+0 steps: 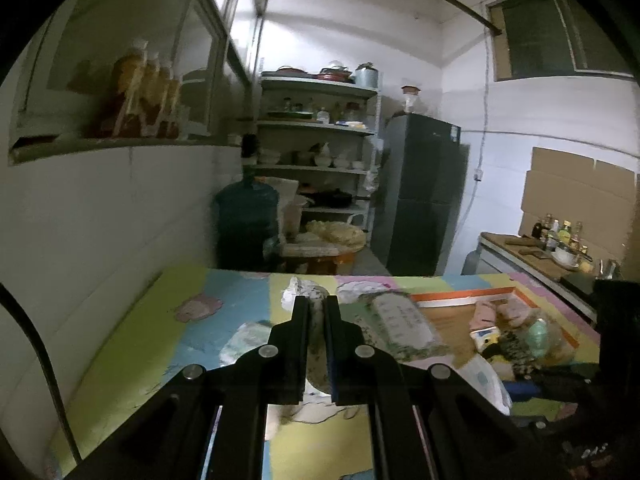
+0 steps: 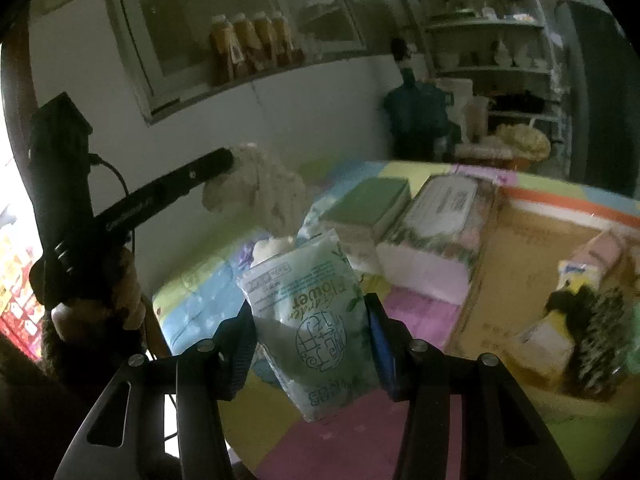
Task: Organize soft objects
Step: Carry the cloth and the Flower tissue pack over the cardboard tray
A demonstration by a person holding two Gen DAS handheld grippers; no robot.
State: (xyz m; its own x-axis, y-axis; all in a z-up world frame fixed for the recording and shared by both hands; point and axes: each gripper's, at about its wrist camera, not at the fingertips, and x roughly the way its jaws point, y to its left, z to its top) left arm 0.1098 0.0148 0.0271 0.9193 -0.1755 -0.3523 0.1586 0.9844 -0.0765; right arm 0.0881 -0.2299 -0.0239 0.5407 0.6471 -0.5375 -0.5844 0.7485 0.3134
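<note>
1. The left tool [image 1: 316,300] is clamped narrow on a pale, crumpled cloth [image 1: 316,344]; in the right wrist view the cloth [image 2: 256,188] hangs from its tips above the left part of the counter [image 1: 132,344].
2. The right tool [image 2: 310,308] grips a pale green tissue pack [image 2: 316,320] by its sides, lifted above the counter's near edge.
3. Farther back on the patchwork-coloured counter lie a green-topped pack [image 2: 366,204] and, just right of it, a floral tissue pack [image 2: 440,220].
4. An orange-rimmed cardboard tray [image 2: 520,240] on the right holds several small packs, too blurred to name.
</note>
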